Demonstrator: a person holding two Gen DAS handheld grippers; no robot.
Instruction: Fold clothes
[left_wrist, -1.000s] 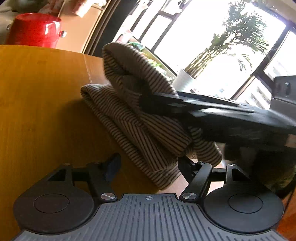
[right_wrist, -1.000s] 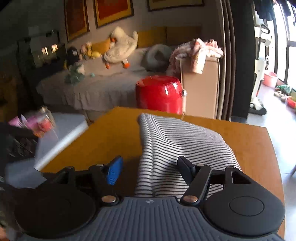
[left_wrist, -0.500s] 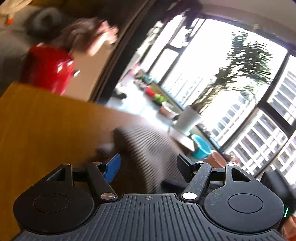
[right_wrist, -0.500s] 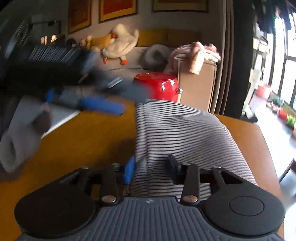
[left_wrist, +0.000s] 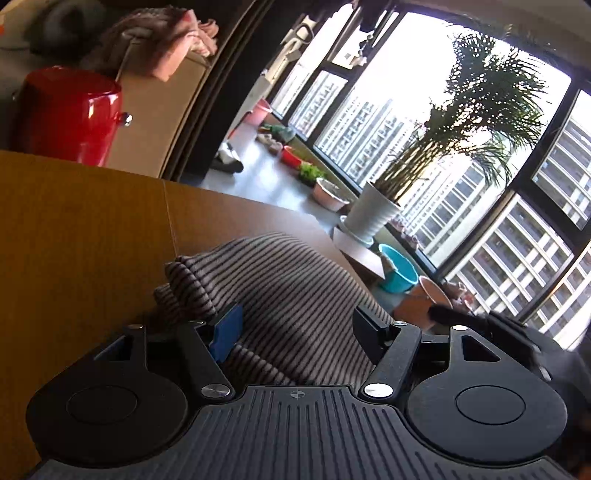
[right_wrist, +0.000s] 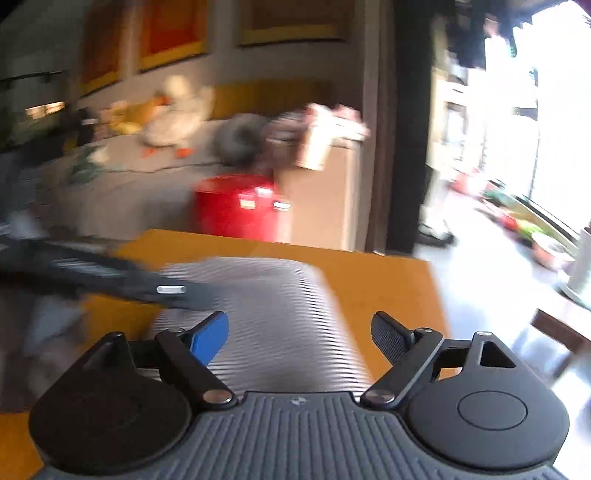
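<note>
A striped garment (left_wrist: 291, 291) lies bunched and folded on the wooden table (left_wrist: 74, 229), near the table's right edge. My left gripper (left_wrist: 295, 332) is open, and the cloth rises between its blue pad and its black pad. The right wrist view is blurred by motion: the same garment (right_wrist: 266, 306) lies flat in front of my right gripper (right_wrist: 299, 336), which stands wide open over the cloth's near end. The left tool (right_wrist: 92, 273) crosses that view as a dark streak at the left. A dark part of the right tool (left_wrist: 491, 325) shows at the left wrist view's right side.
A red pot (left_wrist: 66, 114) stands beyond the table's far edge beside a cardboard box (left_wrist: 159, 118) topped with clothes. A potted palm (left_wrist: 373, 218) and bowls sit on the floor by the window. The table edge (right_wrist: 436, 295) runs just right of the garment.
The garment went from hanging lifted to lying folded on the table. My right gripper's fingers have spread wide apart. My left gripper has moved in over the cloth's edge.
</note>
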